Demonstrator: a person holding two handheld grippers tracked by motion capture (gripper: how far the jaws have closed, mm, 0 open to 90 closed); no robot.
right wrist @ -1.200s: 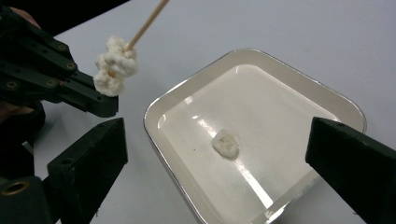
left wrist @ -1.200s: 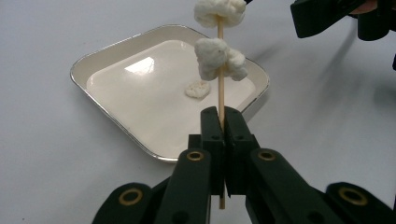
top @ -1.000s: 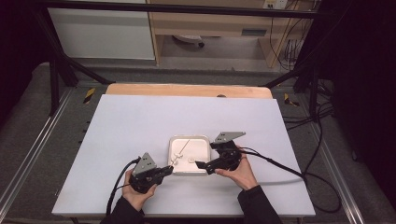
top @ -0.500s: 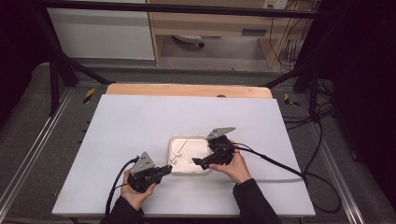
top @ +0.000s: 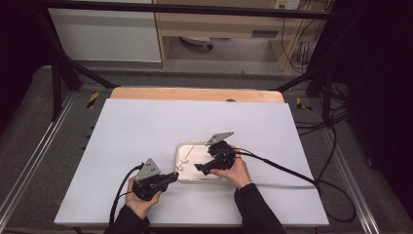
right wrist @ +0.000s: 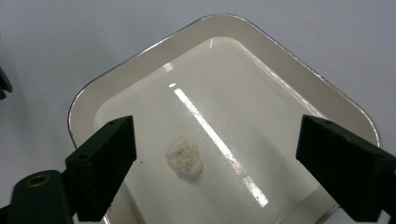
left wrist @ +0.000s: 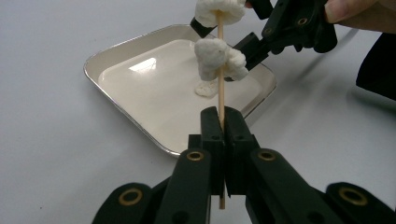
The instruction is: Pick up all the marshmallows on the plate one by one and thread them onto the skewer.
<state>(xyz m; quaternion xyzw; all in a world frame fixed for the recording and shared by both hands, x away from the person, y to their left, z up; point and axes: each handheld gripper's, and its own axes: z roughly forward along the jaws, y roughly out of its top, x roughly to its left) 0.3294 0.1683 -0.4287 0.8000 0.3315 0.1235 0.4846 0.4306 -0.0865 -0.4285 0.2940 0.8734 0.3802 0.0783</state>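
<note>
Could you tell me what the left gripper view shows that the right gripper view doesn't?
Left gripper view: the left gripper shut on a skewer carrying two white pieces, with the right gripper beyond. Right gripper view: the right gripper's own jaws open above the loose piece, which they have just been closing toward. Shared: the tray with that loose piece in it, on the table.

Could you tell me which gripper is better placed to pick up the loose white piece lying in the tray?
The right gripper: its open jaws hang over the tray with the piece between them. The left gripper is shut on the skewer.
</note>
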